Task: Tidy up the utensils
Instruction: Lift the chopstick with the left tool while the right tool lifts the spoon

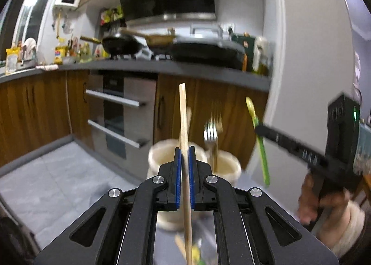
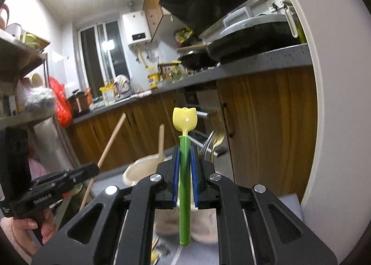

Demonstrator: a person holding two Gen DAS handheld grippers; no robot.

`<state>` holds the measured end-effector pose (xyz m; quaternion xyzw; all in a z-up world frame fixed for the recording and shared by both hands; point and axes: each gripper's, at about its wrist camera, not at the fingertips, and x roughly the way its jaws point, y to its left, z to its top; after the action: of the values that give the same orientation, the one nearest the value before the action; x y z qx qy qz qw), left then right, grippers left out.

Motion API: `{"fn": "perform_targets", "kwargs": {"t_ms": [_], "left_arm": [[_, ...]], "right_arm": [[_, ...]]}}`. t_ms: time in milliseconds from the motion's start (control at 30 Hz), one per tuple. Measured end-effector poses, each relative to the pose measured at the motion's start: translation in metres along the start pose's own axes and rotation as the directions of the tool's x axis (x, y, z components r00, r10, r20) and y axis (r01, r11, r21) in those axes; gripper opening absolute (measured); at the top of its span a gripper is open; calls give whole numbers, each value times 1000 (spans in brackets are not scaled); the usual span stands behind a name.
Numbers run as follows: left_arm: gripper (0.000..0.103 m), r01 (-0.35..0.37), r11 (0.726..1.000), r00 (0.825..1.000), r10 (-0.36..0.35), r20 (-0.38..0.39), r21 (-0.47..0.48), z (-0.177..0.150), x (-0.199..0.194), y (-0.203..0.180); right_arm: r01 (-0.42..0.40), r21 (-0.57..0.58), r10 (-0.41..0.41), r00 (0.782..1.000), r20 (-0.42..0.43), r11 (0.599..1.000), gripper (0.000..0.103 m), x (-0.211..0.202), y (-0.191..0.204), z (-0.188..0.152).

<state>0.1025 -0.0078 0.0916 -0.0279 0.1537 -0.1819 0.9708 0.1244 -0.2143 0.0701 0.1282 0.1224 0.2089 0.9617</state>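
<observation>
My left gripper (image 1: pixel 185 149) is shut on a wooden chopstick (image 1: pixel 183 116) that stands upright between the blue pads, held above two cream holder cups (image 1: pixel 160 156). The right cup (image 1: pixel 229 167) holds a metal fork (image 1: pixel 212 134). My right gripper (image 2: pixel 184 149) is shut on a spoon with a green handle and yellow tulip-shaped bowl (image 2: pixel 185 172), bowl end up. That spoon also shows in the left wrist view (image 1: pixel 260 146). In the right wrist view the left gripper (image 2: pixel 90 170) holds the chopstick (image 2: pixel 109 144) at the left, beside a cream cup (image 2: pixel 141 170) and metal forks (image 2: pixel 212 143).
A grey table surface (image 1: pixel 58 179) lies under the cups. Wooden kitchen cabinets (image 1: pixel 34 107), an oven with bar handles (image 1: pixel 116 116) and a grey counter (image 1: pixel 162 65) with pans stand behind. A white wall pillar (image 1: pixel 313 79) is at the right. More utensils lie blurred below the left gripper (image 1: pixel 194 251).
</observation>
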Motion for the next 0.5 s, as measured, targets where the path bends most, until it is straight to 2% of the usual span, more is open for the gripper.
{"fn": "perform_targets", "kwargs": {"t_ms": [67, 233, 500], "left_arm": [[7, 10, 1000, 999, -9, 41, -30, 14, 13, 2], [7, -34, 998, 990, 41, 136, -50, 36, 45, 0], [7, -118, 992, 974, 123, 192, -41, 29, 78, 0]], "right_arm": [[8, 18, -8, 1000, 22, 1000, 9, 7, -6, 4], [21, 53, -25, 997, 75, 998, 9, 22, -17, 7], [78, 24, -80, 994, 74, 997, 9, 46, -19, -10]]}}
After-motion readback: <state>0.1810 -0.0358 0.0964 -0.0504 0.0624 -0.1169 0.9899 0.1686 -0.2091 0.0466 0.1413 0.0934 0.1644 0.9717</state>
